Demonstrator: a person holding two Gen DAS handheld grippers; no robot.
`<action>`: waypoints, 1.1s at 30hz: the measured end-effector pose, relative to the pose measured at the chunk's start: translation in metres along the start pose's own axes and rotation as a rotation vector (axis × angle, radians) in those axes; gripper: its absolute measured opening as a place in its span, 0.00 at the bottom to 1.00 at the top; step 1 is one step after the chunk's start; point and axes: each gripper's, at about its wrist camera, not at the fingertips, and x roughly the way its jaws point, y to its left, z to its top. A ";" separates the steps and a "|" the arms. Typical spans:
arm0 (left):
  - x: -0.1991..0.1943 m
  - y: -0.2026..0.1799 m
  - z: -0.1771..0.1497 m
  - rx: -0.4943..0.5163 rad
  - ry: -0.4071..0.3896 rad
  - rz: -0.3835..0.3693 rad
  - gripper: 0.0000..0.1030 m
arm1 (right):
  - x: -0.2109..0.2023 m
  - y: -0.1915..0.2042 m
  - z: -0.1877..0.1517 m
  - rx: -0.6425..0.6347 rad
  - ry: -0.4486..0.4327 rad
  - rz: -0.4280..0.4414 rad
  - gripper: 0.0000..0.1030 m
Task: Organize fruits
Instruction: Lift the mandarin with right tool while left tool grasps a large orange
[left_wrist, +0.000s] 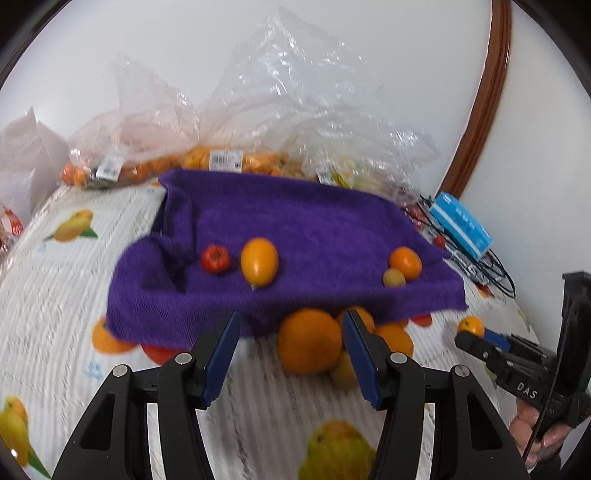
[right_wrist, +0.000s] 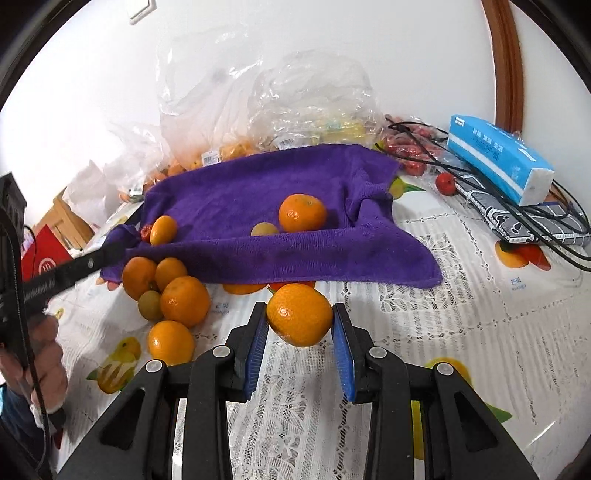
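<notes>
A purple towel (left_wrist: 295, 236) (right_wrist: 280, 206) lies on the table. On it are a small red tomato (left_wrist: 215, 259), an oval orange fruit (left_wrist: 259, 261) (right_wrist: 163, 230), a mandarin (left_wrist: 405, 263) (right_wrist: 302, 213) and a small yellow-green fruit (left_wrist: 394, 277) (right_wrist: 264, 229). A pile of mandarins (left_wrist: 309, 341) (right_wrist: 184, 301) sits at the towel's front edge. My left gripper (left_wrist: 290, 354) is open, just before that pile, empty. My right gripper (right_wrist: 300, 325) is shut on a mandarin (right_wrist: 299, 314) (left_wrist: 470, 326), held above the tablecloth.
Clear plastic bags of fruit (left_wrist: 229, 158) (right_wrist: 266, 122) stand behind the towel by the wall. A blue tissue pack (left_wrist: 461, 225) (right_wrist: 498, 158), black cables (right_wrist: 517, 218) and red fruits (right_wrist: 445, 182) lie to the right. A fruit-print lace tablecloth (right_wrist: 461, 314) covers the table.
</notes>
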 end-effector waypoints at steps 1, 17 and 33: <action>0.001 -0.002 -0.002 0.004 0.004 0.002 0.53 | 0.001 0.002 0.000 -0.006 0.004 -0.001 0.34; 0.024 -0.016 -0.007 0.030 0.088 0.040 0.38 | 0.002 0.004 -0.001 -0.012 0.018 -0.015 0.34; 0.000 -0.007 -0.007 0.035 0.068 0.068 0.28 | 0.007 0.009 -0.002 -0.025 0.045 -0.011 0.34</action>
